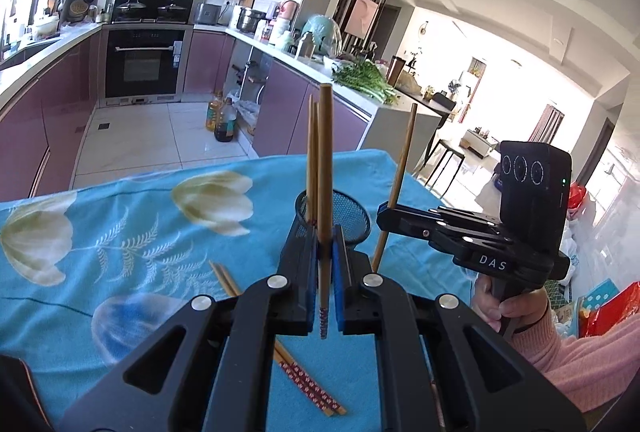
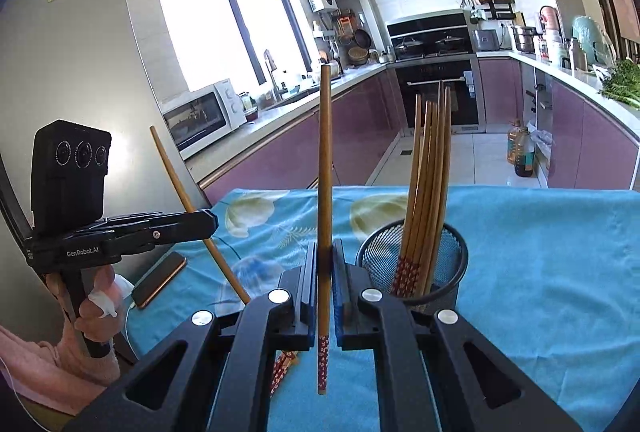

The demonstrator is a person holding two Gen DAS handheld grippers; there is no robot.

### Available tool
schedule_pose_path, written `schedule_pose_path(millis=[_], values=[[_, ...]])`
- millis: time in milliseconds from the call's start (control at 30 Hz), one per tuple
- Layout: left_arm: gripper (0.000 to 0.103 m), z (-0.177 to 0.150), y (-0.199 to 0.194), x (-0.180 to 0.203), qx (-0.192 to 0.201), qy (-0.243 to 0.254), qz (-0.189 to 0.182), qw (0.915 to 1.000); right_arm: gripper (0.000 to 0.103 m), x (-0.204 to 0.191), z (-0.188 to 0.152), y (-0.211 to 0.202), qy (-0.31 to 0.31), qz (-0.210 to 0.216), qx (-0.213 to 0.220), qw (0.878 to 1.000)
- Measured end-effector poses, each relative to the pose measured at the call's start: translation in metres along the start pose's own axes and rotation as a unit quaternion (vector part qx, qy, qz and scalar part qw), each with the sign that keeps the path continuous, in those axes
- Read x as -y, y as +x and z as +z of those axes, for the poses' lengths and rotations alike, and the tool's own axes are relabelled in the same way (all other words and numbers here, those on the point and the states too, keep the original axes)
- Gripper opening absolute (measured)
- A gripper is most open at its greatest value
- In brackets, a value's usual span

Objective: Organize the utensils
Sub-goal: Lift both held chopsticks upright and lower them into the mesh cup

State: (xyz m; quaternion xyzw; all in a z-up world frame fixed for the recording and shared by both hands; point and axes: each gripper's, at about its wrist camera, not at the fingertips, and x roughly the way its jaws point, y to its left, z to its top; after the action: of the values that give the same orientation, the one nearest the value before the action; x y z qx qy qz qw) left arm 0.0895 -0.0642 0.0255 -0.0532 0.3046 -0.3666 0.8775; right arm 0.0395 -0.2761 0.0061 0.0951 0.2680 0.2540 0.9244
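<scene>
Gripping one chopstick each – left gripper (image 1: 326,252), right gripper (image 2: 325,264) jaws clamped; only right view shows phone (image 2: 160,279).

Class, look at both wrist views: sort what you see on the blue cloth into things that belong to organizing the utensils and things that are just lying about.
Belongs to the job:
- black wire-mesh holder holding wooden chopsticks
- chopstick in left gripper
- chopstick in right gripper
- loose red-patterned chopsticks on the cloth

Just lying about:
- dark phone with orange edge
- floral blue tablecloth
</scene>
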Motion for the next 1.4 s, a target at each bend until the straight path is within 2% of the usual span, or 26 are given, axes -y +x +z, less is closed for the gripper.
schedule_pose_path(millis=[367,833,1200,1400], values=[[0.007,0.035,0.011,0.021,0.029,0.027,-0.012,0.9991,0.006,0.005,0.025,-0.017,-0.021,-0.016,0.037,0.999],[0.007,0.070,0.026,0.037,0.055,0.053,-0.010,0.9970,0.006,0.008,0.042,-0.023,-0.028,-0.031,0.068,0.997],[0.007,0.072,0.047,0.041,0.046,0.063,0.009,0.9969,0.006,0.020,0.048,-0.009,-0.019,-0.051,0.074,0.996],[0.007,0.070,0.064,0.038,0.023,0.062,0.019,0.9976,0.006,0.022,0.046,0.006,-0.017,-0.064,0.061,0.996]])
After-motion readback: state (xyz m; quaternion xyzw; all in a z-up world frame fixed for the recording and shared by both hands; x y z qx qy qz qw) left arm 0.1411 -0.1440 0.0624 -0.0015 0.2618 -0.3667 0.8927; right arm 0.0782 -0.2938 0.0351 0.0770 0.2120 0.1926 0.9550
